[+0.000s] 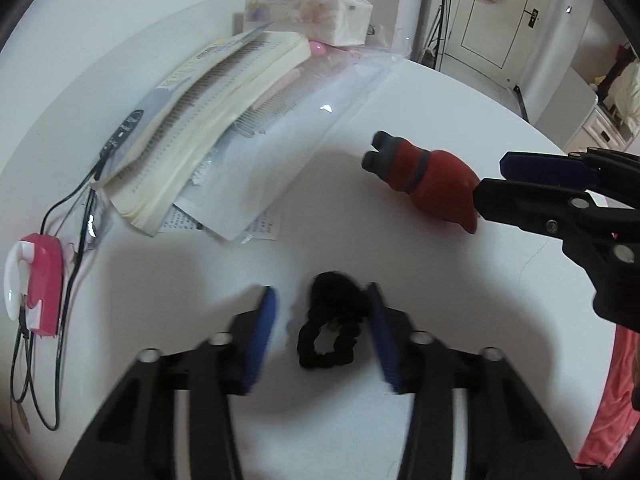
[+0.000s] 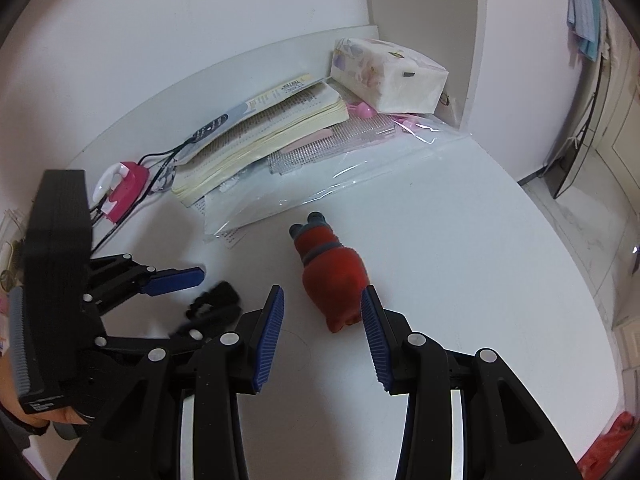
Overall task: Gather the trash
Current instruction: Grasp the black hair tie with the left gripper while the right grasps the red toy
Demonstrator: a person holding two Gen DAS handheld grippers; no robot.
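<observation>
open book (image 1: 208, 120), tissue pack (image 1: 308, 14) (floral), pink charger (image 1: 40, 280)

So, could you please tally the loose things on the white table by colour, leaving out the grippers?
Black: 1, the hair scrunchie
Red: 1, the toy figure
Pink: 1, the small gadget with cables
White or pale: 3, the tissue pack, the open book, the clear plastic sleeve
Total: 6

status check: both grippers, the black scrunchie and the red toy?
Left gripper astride black scrunchie, one pad touching, not clamped. Right gripper open around red toy. Table clear nearby.
</observation>
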